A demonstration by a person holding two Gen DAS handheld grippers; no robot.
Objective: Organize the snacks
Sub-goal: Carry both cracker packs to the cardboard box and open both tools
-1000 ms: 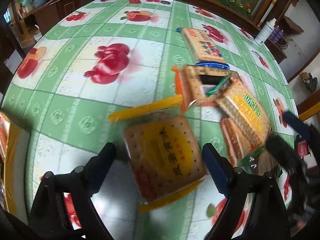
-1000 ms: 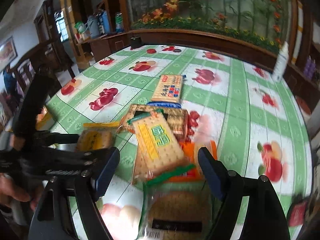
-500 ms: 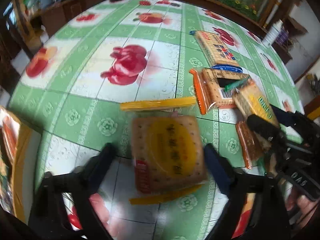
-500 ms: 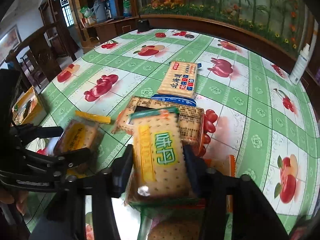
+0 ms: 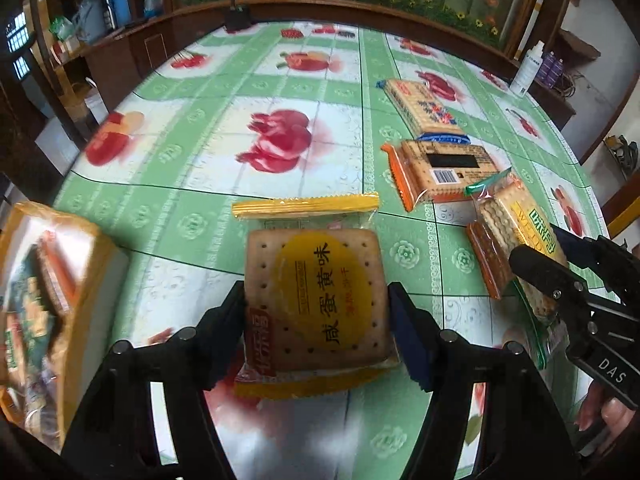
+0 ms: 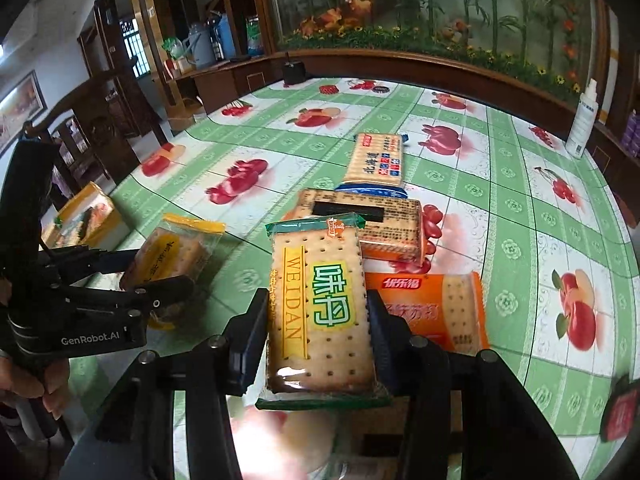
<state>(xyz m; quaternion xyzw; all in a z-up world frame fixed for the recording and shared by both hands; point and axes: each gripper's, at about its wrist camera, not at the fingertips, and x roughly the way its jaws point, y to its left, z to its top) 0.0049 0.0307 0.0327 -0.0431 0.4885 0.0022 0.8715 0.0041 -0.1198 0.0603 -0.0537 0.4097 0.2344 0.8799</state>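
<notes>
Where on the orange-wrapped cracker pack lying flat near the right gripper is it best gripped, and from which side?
Probably across its two long side edges, coming down from above. The orange-wrapped cracker pack lies flat on the table, its near left part behind the green-label pack in the right gripper. Its crimped ends look floppy; the sides look firmer.
</notes>
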